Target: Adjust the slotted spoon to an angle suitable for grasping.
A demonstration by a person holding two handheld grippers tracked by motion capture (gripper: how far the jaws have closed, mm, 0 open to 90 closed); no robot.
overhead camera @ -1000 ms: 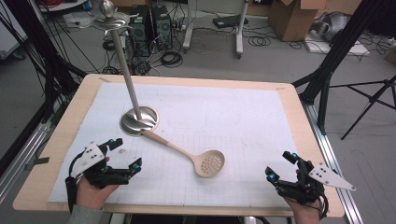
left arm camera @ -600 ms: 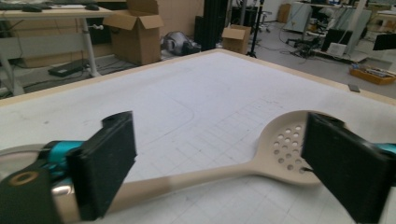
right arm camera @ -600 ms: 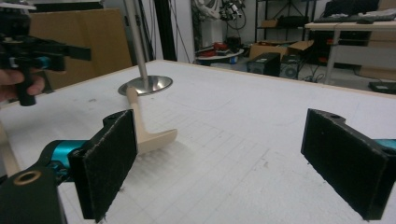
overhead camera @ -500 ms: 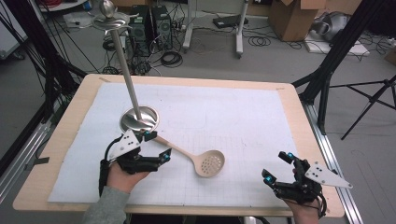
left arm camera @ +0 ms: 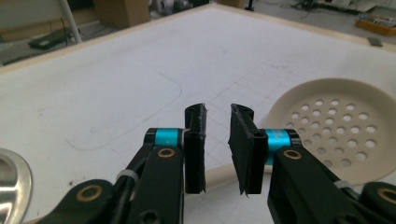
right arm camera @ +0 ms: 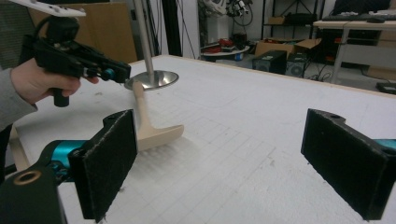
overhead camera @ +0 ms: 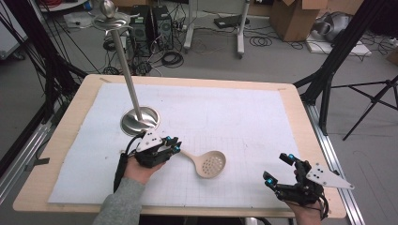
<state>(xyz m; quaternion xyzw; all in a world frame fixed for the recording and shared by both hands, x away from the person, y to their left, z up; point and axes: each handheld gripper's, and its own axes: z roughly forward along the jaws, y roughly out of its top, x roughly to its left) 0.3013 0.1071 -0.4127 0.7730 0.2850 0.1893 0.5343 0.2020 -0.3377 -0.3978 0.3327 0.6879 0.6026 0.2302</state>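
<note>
Spoon [overhead camera: 202, 162], cream-coloured with a round bowl full of holes, lies flat on the white mat [overhead camera: 234, 112] near the front of the wooden table [overhead camera: 300, 122], its bowl toward the person's right and its handle running back toward the round metal base of a stand [overhead camera: 140, 121]. The stand's thin pole rises tilted from that base. The left gripper [overhead camera: 174, 146] sits over the spoon's handle, held in a hand [overhead camera: 141, 169] with a grey sleeve. In the left gripper view its jaws have just been closing and stand narrow, one on each side of the handle [left arm camera: 217, 175]; a small gap shows between the pads, and I cannot tell whether they press the handle. The right gripper [overhead camera: 278, 168] rests at the table's front right corner, well apart from the spoon, its jaws wide and holding nothing.
</note>
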